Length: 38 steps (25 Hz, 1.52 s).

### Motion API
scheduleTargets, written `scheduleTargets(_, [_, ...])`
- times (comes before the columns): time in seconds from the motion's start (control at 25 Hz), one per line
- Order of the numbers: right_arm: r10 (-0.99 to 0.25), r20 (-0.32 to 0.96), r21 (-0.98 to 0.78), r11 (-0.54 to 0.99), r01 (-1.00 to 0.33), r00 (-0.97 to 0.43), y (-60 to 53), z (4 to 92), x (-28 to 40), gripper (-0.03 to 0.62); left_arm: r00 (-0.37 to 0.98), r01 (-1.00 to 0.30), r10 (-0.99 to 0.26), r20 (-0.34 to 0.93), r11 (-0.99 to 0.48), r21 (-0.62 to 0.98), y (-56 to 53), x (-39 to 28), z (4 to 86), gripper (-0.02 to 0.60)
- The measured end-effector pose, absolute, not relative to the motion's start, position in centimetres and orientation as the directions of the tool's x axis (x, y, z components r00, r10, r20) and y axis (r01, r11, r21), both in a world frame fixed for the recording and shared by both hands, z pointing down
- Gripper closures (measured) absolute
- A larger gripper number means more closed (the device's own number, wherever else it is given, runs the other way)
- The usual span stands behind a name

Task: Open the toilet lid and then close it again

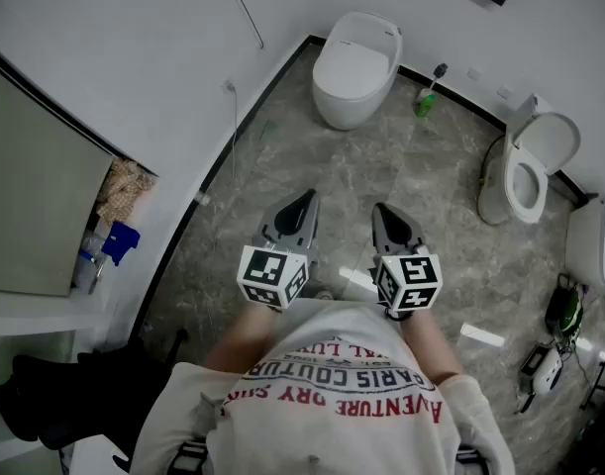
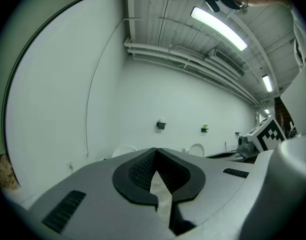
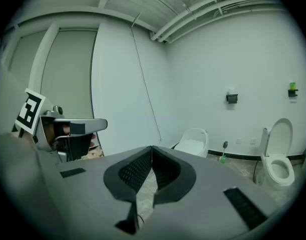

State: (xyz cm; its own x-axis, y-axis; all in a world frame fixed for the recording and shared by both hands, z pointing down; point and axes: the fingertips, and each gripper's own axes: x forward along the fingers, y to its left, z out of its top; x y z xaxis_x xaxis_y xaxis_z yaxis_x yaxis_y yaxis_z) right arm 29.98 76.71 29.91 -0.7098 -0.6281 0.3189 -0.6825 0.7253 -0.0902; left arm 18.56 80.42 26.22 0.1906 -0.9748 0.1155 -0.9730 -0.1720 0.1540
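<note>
Toilet lid (image 1: pixel 359 49) down, far ahead of two shut grippers

The left gripper (image 1: pixel 305 202) and the right gripper (image 1: pixel 382 211) are held side by side close in front of the person's chest (image 1: pixel 337 384), both pointing away over the grey marbled floor (image 1: pixel 421 171). Each gripper's own view shows its jaws pressed together at the tips with nothing between them. The closed toilet (image 1: pixel 353 72) stands at the far wall, well apart from both grippers and slightly right of the left one's line, its lid lying flat. A green toilet brush (image 1: pixel 426 100) stands just to its right. A second toilet (image 1: pixel 548 139), its lid raised, stands further right, also out of reach. In the right gripper view, the closed toilet (image 3: pixel 194 140) sits ahead, just right of the jaw tips.
</note>
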Motion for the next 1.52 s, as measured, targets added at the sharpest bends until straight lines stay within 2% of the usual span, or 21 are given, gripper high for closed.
scheduleTargets(0.56, [-0.637,0.309,-0.129,0.708,-0.694,-0.707,76.4,30.2,28.4,0.579,0.191,-0.972,-0.974,0.12,-0.17,0.162,80.4,16.6,26.9,0.574])
scheduleTargets(0.96, [-0.609,0.35,-0.147,0.714,-0.684,-0.711,75.3,31.9,27.2,0.577,0.155,-0.972,-0.975,0.16,-0.121,0.202,79.5,14.7,28.9,0.574])
scheduleTargets(1.28, [-0.564,0.359,-0.197,0.732,-0.652,-0.743,68.0,33.8,25.1,0.577,0.088,-0.98,-0.974,0.21,-0.047,0.191,74.3,12.8,30.7,0.574])
scheduleTargets(1.52, [-0.533,0.341,-0.21,0.759,-0.616,-0.774,58.3,33.1,21.9,0.577,0.032,-0.983,-0.976,0.217,0.008,0.184,65.7,10.2,30.5,0.574])
